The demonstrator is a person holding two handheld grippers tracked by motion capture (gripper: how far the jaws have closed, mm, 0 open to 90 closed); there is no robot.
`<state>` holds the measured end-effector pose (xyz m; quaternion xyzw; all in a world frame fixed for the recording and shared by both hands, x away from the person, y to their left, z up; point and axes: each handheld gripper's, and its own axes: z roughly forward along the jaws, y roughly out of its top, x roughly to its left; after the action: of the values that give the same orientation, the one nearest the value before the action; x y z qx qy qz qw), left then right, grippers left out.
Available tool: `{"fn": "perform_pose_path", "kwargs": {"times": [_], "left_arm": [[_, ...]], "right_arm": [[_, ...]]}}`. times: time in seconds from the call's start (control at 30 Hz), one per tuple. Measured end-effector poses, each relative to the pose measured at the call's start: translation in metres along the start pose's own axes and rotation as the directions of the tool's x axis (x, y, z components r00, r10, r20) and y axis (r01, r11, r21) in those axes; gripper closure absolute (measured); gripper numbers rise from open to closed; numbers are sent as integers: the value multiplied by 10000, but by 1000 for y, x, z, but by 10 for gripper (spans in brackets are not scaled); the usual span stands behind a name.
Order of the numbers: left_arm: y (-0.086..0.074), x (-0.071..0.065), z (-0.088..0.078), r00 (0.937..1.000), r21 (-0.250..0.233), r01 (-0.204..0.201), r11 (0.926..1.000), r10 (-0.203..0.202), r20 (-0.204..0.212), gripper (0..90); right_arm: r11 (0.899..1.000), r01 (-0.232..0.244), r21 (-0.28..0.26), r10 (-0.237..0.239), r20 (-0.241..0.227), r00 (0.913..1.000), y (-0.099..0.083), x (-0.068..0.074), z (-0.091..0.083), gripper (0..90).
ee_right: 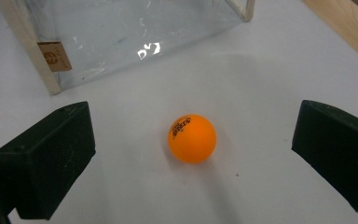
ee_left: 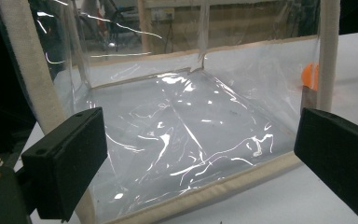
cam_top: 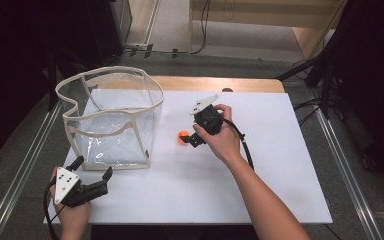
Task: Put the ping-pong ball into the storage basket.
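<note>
An orange ball lies on the white table sheet, right of a clear plastic bag with beige trim that stands open at the left. My right gripper is open, its jaws on either side of the ball without touching it. My left gripper is open near the table's front left corner, jaws empty and pointed at the bag's front lower edge. Through the bag's right wall, the ball shows as an orange patch.
The bag carries a small brown label near its corner seam. A wooden strip of table runs along the far edge. Metal rails flank both sides, and cables lie on the floor beyond.
</note>
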<state>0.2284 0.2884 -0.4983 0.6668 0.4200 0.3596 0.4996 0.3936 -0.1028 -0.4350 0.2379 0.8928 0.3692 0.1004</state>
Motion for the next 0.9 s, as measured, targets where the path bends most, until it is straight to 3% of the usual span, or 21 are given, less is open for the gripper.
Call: {"fn": "perform_pose_path", "kwargs": {"times": [0.6,0.7,0.9], "left_arm": [[0,0,0,10000,0,-61,10000,61,61,30],[0,0,0,10000,-12,-59,10000,60,69,30],[0,0,0,9999,21,-87,10000,87,74,31]], "right_arm": [[9909,-66,1348,133,-489,9987,-1,-7,33,0],[9852,42,1716,8,-290,9996,-1,-6,39,48],[9808,45,1948,14,-302,9995,0,-7,44,48]]}}
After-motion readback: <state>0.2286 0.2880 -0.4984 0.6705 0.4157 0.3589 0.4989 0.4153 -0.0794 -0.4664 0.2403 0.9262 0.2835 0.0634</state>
